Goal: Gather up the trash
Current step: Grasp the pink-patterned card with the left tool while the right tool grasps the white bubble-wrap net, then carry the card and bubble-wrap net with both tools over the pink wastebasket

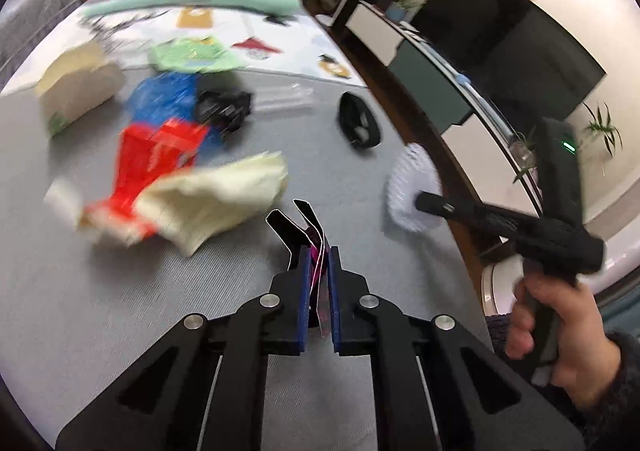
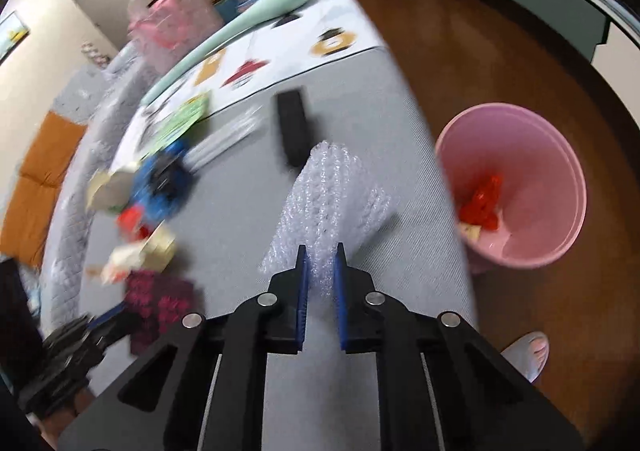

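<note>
My left gripper [image 1: 319, 256] is shut on a dark wrapper with a pink pattern [image 1: 310, 231], which sticks up from between the blue pads over the grey fabric surface [image 1: 120, 311]. My right gripper [image 2: 320, 256] is shut on a crumpled sheet of clear bubble wrap [image 2: 328, 195] that lies on the same surface. In the left wrist view the right gripper [image 1: 426, 206] reaches in from the right onto the bubble wrap [image 1: 412, 179], held by a person's hand [image 1: 560, 315]. The right wrist view shows the left gripper [image 2: 108, 325], blurred, at the patterned wrapper [image 2: 160, 303].
A pink bin [image 2: 560, 155] stands on the brown wood floor to the right, with red trash [image 2: 484, 203] inside. More trash lies to the left: cream paper [image 1: 216, 203], a red wrapper [image 1: 160, 155], a blue bag [image 1: 168, 95], a cream box [image 1: 76, 87]. A black band [image 1: 358, 127] lies farther back.
</note>
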{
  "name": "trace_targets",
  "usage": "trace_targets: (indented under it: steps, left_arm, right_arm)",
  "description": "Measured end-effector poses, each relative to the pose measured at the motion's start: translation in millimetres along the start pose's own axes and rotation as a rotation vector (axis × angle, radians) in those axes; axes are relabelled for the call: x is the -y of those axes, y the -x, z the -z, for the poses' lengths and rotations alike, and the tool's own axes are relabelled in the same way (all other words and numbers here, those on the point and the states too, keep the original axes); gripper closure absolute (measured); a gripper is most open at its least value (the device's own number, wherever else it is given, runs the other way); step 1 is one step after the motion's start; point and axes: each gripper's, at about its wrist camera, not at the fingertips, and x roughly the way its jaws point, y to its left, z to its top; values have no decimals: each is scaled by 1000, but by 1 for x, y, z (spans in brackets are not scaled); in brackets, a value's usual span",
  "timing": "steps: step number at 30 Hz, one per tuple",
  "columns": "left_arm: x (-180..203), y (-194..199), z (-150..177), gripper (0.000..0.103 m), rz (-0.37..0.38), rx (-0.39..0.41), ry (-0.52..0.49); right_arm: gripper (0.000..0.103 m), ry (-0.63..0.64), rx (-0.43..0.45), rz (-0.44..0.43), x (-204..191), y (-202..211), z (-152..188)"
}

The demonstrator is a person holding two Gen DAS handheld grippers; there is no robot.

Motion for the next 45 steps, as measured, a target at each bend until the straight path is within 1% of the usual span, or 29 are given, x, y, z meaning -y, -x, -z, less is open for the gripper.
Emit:
trace_targets:
  steps: [1, 5, 6, 8, 10, 13, 15, 20, 22, 23, 25, 27, 30, 33, 37, 39, 42, 45]
  left_arm:
    - [-4, 5, 4, 95, -2, 0, 17]
    - [-9, 16, 19, 95, -6, -15, 32]
    - [-11, 20, 25, 95, -9, -19, 44]
    - [-14, 28, 32, 95, -12, -19, 61]
    - [-11, 40, 37, 95, -34, -5, 39]
    - [-7, 60, 41, 95, -98, 30, -21]
    - [-8, 69, 44, 95, -140, 40, -39]
    - [-12, 86, 50, 95, -199, 55, -21]
    - [-10, 92, 49, 95, -230, 70, -13]
    - [-9, 95, 48, 95, -249, 78, -13]
    - [-5, 103, 46, 95, -289, 97, -19]
    - [-5, 111, 44, 95, -305, 116, -3]
    - [-3, 124, 38, 95, -319, 151, 27]
    - [3, 130, 31, 95, -329, 184, 33]
    - [15, 134, 15, 95, -338, 207, 32]
    - [23, 137, 7, 95, -336, 225, 33]
    - [35, 143, -1, 95, -303, 262, 32]
    - [51, 144, -6, 95, -316, 271, 2]
  right_arm:
    - [91, 25, 0, -9, -7, 3, 6]
    - [91, 215, 0, -29, -54, 13, 34]
    - [91, 234, -6, -35, -60, 14, 41]
    - [91, 246, -7, -58, -74, 18, 56]
    - [91, 237, -2, -85, -84, 22, 68]
    - [91, 234, -4, -136, -95, 26, 78]
    - [91, 258, 8, -157, -102, 31, 81]
    - [91, 276, 24, -229, -110, 36, 77]
    - [91, 311, 18, -272, -111, 35, 72]
    - [91, 319, 16, -279, -111, 35, 73]
    - [91, 317, 8, -320, -110, 35, 65]
    - [91, 325, 19, -347, -112, 38, 60]
    - [91, 326, 35, -414, -113, 44, 51]
    - [91, 343, 43, -464, -118, 49, 48]
    - [91, 395, 71, -490, -123, 62, 43]
    - [91, 375, 74, -510, -117, 64, 38]
    - [91, 335, 79, -537, -108, 65, 30]
    - [91, 325, 84, -549, -106, 68, 27]
